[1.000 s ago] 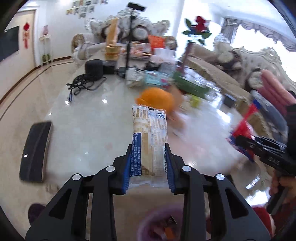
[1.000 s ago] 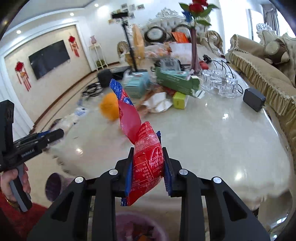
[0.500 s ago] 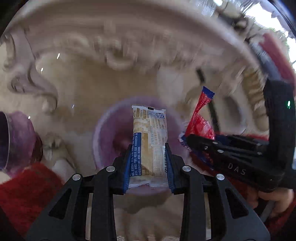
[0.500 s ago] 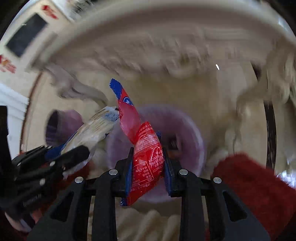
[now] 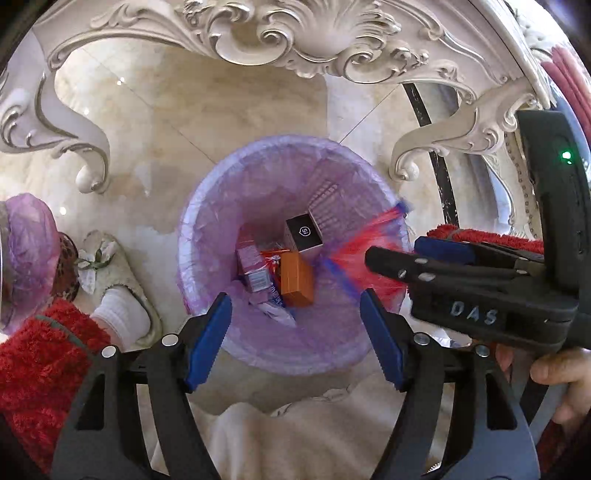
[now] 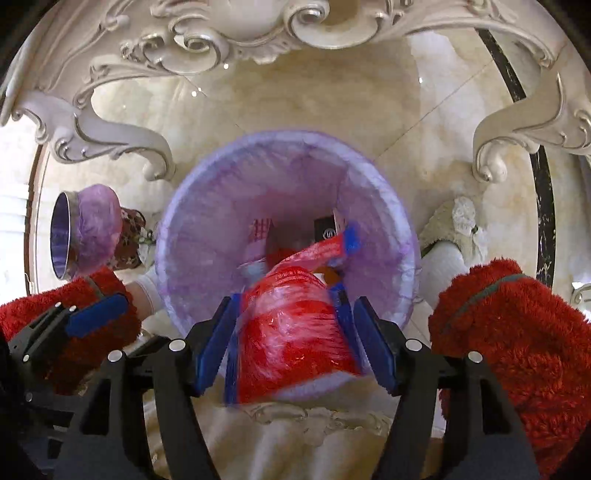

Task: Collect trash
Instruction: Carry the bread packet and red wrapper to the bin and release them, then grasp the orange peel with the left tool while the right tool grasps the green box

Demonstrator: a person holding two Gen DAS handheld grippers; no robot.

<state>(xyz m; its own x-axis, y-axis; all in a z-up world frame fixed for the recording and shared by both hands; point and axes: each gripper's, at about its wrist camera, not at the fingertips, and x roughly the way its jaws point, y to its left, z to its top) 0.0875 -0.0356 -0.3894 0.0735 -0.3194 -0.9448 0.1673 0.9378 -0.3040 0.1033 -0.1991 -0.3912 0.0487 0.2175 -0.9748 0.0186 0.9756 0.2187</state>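
While right gripper (image 6: 291, 332) gapes, blurred red wrapper (image 6: 295, 332) seemingly blocks bin (image 6: 177, 229)

Glossy cream marble floor (image 5: 207, 110) carries a purple-lined trash bin (image 5: 207, 206), parked just in front of the carved table legs (image 5: 436, 144); a second lined bin (image 5: 26, 240) sits left of it.

**Surroundings, non-task items**

Marble floor (image 5: 207, 110) fills my view. Carved white table apron (image 5: 295, 33) at 12 o'clock; scrolled legs at 10 (image 5: 88, 162) and 2 (image 5: 443, 144). Cream slipper (image 5: 122, 273) with white sock (image 5: 118, 317) at 9. Red fuzzy trouser leg (image 6: 517, 332) at 4.
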